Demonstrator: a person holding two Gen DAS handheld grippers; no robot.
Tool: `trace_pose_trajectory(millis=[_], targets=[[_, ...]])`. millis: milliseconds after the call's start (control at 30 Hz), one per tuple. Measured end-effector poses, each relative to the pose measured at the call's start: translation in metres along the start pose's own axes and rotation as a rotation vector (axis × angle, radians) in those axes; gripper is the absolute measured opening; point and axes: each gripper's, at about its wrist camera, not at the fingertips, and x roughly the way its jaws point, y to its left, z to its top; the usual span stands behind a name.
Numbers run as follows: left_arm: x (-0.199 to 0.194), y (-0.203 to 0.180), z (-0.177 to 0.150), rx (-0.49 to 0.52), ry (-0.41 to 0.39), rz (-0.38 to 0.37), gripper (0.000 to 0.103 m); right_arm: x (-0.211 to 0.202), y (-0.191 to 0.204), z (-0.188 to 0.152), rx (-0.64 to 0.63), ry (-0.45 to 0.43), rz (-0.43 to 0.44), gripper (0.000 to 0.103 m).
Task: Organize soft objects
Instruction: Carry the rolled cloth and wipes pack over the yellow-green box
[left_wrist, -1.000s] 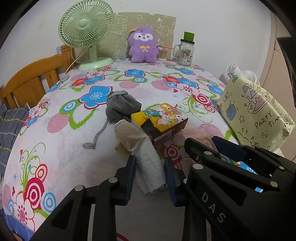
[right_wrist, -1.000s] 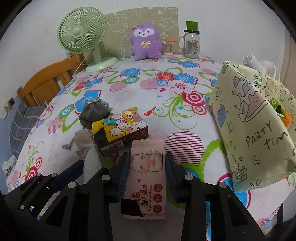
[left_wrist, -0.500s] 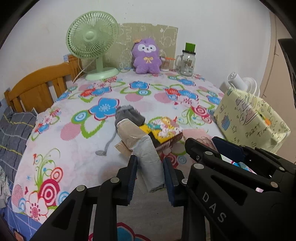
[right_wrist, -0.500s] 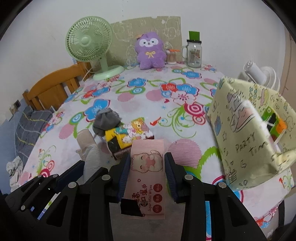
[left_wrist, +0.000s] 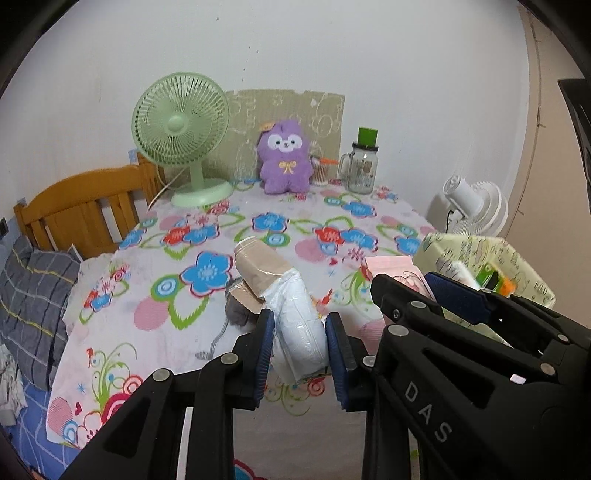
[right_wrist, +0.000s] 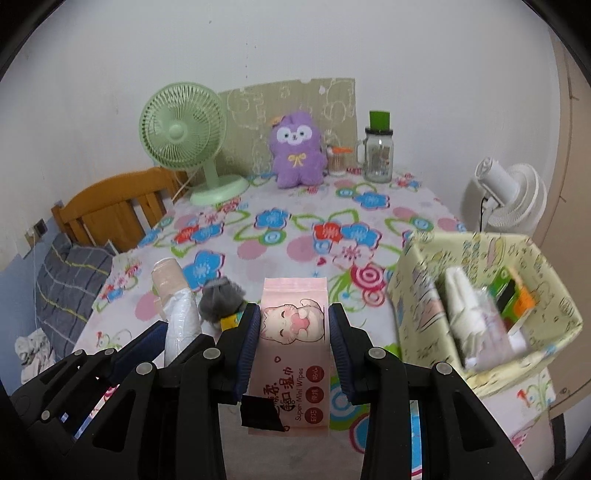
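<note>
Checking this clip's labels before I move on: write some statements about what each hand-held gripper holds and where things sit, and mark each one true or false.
1. The right hand-held gripper is shut on a pink wipes pack. True.
2. The left hand-held gripper is empty. False: it is shut on a plastic-wrapped roll.
3. The yellow storage box already holds items. True.
4. The purple plush toy lies inside that box. False: it sits at the table's far edge, by the green fan.
5. The grey sock lies on the tablecloth. True.
</note>
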Motion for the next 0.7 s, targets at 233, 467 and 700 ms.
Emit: trace_pose_trajectory(millis=[233,467,700], targets=[[-0.01,-0.014,0.016,0.01,-0.036,-0.003,0.028,-0.016,-0.012,0.016,-0.003,-0.036,-0.003,0.041],[-0.015,-0.034,0.029,0.025,-0.063,-0.007,0.028,-0.028,-0.028,0.027,-0.003,-0.064,-0.007,0.041],[-0.014,-0.05,0.037,0.028,-0.071,-0.019,0.028,-0.032,-0.047,0.037,-0.005,-0.073,-0.004,0.041]])
